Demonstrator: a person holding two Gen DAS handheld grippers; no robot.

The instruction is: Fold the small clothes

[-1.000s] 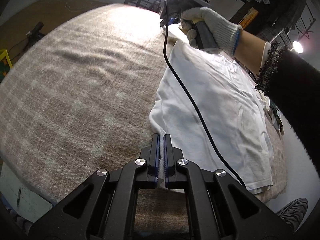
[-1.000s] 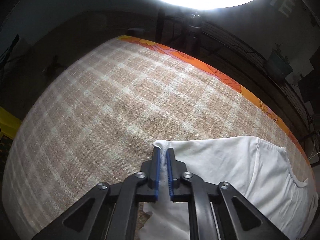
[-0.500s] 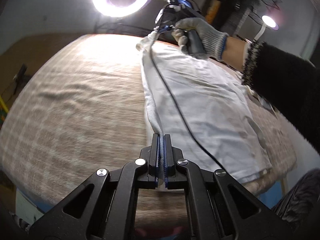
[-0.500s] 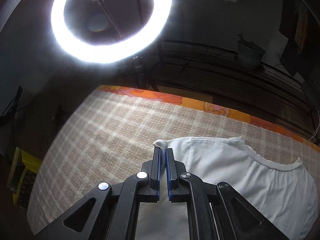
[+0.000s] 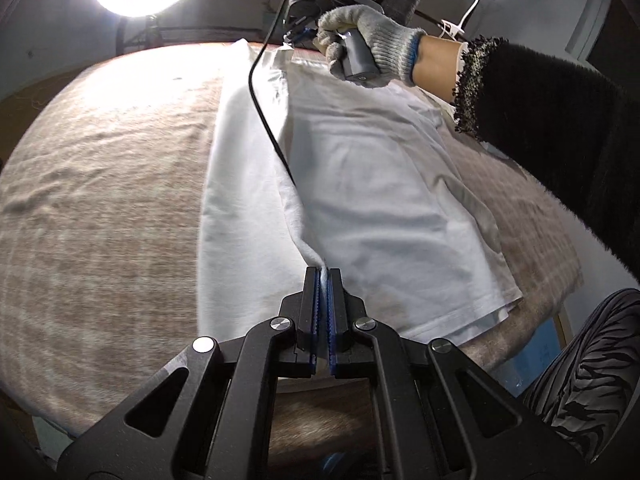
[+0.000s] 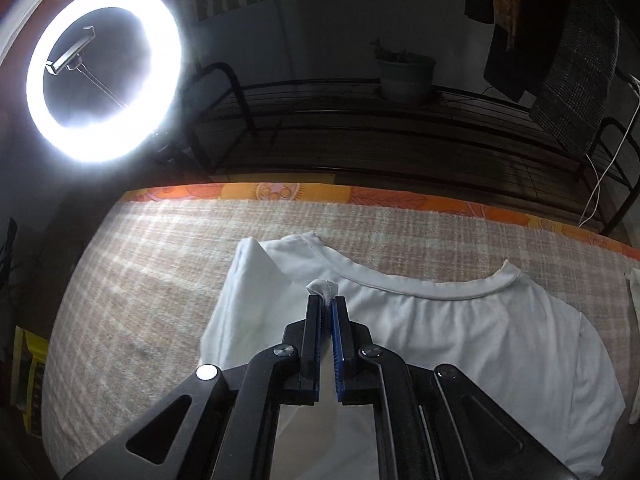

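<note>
The white T-shirt [image 5: 380, 184] lies flat on the plaid blanket [image 5: 100, 200], its collar toward the blanket's far edge and its hem near the close edge. The left gripper [image 5: 322, 276] has its jaws pressed together on a raised fold of the shirt near the hem. The right gripper [image 6: 327, 304] pinches a bunched bit of the shirt's cloth just beside the collar. No readable writing shows. A lit ring light [image 6: 104, 72] stands beyond the far edge, beside a dark metal rack [image 6: 360, 132] bearing a potted plant [image 6: 404, 76].
</note>
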